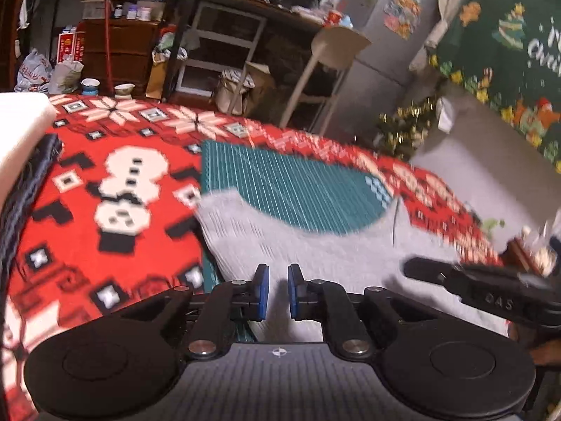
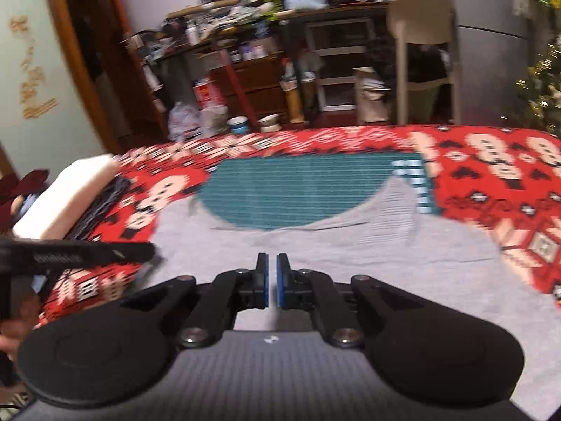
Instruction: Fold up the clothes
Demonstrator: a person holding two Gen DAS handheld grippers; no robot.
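The left gripper [image 1: 278, 289] fills the bottom of the left wrist view, its blue-padded fingers [image 1: 263, 291] drawn close with only a narrow gap; grey cloth shows in that gap, but whether it is pinched cannot be told from the picture. In the right wrist view the right gripper [image 2: 272, 280] is seen at lower centre with its fingers [image 2: 281, 280] clenched almost shut, and no cloth can be made out between them.

The grey garment [image 2: 333, 245] is spread flat in the middle of both views, partly over a teal cutting mat [image 2: 301, 189] and partly over the red patterned cloth [image 1: 115, 182] that covers the desk. The mat is probably laid there as a smooth folding surface. In the right wrist view the garment's long axis is judged to run across the frame, its curved far edge facing the top and leaving an arc of mat bare, with one peak rising at upper right of centre. What kind of garment it is cannot be told.

A white folded item [image 2: 66, 200] on a dark fringed textile [image 2: 101, 207] is set at the left edge, apparently kept clear of the working area. Both grippers are held low over the near part of the garment, probably to take its near edge for a fold
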